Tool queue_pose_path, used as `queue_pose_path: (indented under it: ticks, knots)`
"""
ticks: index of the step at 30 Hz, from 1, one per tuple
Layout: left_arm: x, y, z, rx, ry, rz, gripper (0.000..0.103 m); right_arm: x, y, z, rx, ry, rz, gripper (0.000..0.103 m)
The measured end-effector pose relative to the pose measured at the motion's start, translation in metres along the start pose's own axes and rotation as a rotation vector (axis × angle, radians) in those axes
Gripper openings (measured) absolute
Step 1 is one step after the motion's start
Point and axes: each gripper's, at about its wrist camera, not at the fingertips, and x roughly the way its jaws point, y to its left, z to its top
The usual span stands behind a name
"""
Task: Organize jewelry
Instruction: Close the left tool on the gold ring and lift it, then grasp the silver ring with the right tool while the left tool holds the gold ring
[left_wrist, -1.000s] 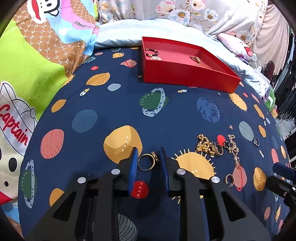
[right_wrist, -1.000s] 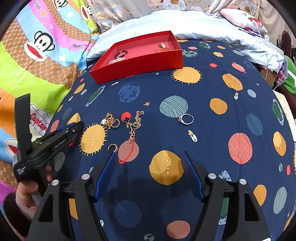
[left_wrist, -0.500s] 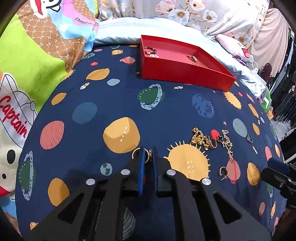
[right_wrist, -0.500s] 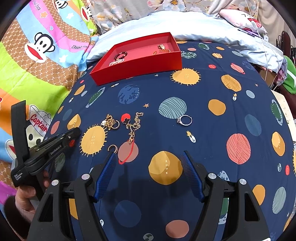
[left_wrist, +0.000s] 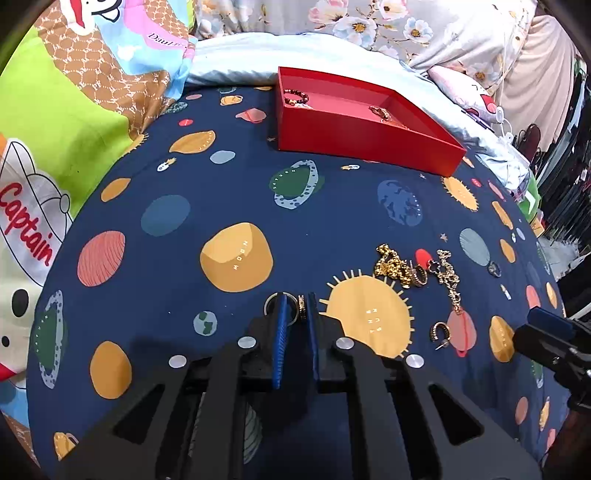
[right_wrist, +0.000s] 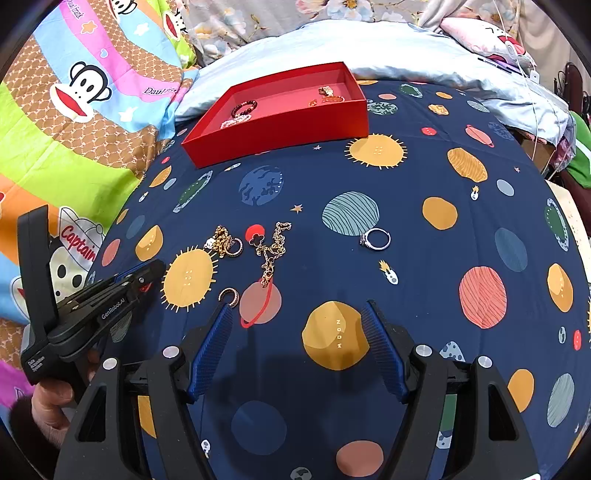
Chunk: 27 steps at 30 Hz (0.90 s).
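Observation:
My left gripper (left_wrist: 297, 314) is shut on a gold ring (left_wrist: 302, 306), which stands on edge between the blue pads low over the planet-print blanket. From the right wrist view the left gripper (right_wrist: 147, 271) shows at the left, held by a hand. My right gripper (right_wrist: 299, 317) hangs open above the blanket with nothing between its fingers. A red box (left_wrist: 369, 144) (right_wrist: 280, 136) sits at the far side with a dark bead bracelet (right_wrist: 243, 108) and a gold piece (right_wrist: 327, 92) inside.
Loose on the blanket lie a gold chain (right_wrist: 221, 240), a chain with a black clover (right_wrist: 273, 247), a small hoop earring (right_wrist: 229, 295) and a silver ring (right_wrist: 375, 238). Cartoon bedding lies left; pillows and a pale sheet lie behind the box.
The left jaws have closed from either side of the gold ring onto it, turning it on edge. The right gripper has stayed still and open.

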Motion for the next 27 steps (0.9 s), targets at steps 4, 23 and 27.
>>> queue_pose_path:
  ticks: [4,23,27]
  knots:
    - [-0.003,-0.001,0.000,-0.012,0.003,-0.015,0.008,0.000,0.001,0.001,0.002,-0.004,-0.002,0.071]
    - [-0.033,0.003,0.010,-0.044,-0.036,-0.060,0.003,0.016,0.024,0.018,-0.068,-0.006,0.061,0.057]
    - [-0.038,0.013,0.013,-0.063,-0.045,-0.050,0.003,0.024,0.026,0.029,-0.048,-0.002,0.094,0.054]
